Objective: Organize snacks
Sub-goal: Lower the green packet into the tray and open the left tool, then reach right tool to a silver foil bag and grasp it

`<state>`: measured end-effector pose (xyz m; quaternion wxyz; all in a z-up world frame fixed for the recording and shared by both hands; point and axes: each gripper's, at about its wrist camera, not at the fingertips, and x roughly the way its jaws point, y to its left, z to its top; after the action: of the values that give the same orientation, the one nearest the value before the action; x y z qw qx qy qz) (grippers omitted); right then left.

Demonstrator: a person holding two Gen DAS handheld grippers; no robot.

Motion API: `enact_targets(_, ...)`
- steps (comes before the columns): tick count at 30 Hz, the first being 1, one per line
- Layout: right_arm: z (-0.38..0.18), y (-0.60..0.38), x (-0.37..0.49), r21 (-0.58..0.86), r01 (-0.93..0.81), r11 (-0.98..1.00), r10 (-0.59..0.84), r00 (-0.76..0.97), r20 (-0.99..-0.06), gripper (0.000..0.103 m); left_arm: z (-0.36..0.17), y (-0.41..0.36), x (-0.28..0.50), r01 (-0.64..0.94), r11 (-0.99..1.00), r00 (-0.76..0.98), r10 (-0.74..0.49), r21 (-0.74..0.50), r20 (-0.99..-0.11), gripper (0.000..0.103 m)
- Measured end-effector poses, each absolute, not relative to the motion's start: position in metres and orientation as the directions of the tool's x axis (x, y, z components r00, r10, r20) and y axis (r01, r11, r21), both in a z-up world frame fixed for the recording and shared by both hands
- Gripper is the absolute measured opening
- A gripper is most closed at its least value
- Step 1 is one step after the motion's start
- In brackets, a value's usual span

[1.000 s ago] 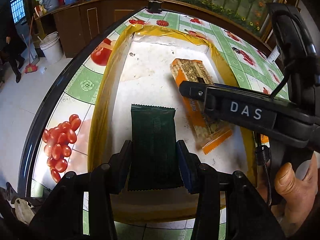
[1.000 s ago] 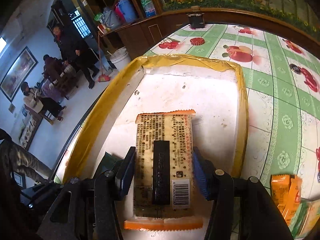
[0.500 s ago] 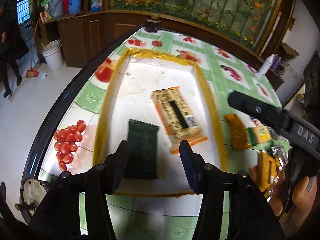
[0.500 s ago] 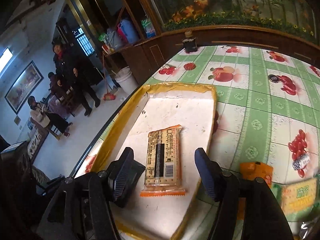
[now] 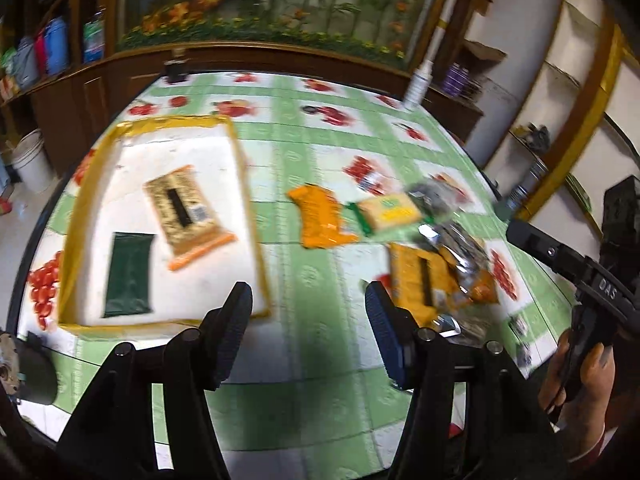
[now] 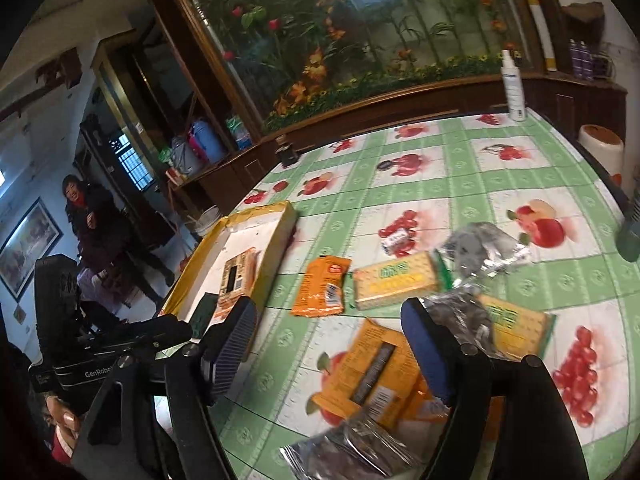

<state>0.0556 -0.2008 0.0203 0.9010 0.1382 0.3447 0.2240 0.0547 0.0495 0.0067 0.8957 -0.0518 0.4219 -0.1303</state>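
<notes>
Left wrist view: left gripper (image 5: 308, 320) hovers with fingers spread empty (right gripper (image 6: 328, 344) likewise) above the bench (image 5: 320, 360), two snacks (image 5: 188, 216) in the tray (image 5: 248, 184), the rest loose.

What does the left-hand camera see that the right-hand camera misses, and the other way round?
Only the left wrist view shows the dark green packet whole, lying flat in the yellow-rimmed tray. Only the right wrist view shows the woman in the dark coat and the white cup at the table edge. Both show the tray, the orange cracker pack inside it, the loose snacks on the green tablecloth, and the white spray bottle.
</notes>
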Motion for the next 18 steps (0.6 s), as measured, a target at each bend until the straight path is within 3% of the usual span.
enact_targets(4, 0.012, -0.232, 0.036, 0.415, -0.252, 0.874, 0.465, 0.68, -0.566, 0.08, 0.003, 0.017, 0.042, 0.275, 0.944, 0.583, -0.316, -0.184, -0.749, 0.068)
enact_targets(18, 0.0, -0.27, 0.003, 0.426, -0.185, 0.886, 0.424, 0.696, -0.579, 0.08, -0.012, -0.039, 0.013, 0.444, 0.882, 0.502, -0.391, -0.158, -0.771, 0.071)
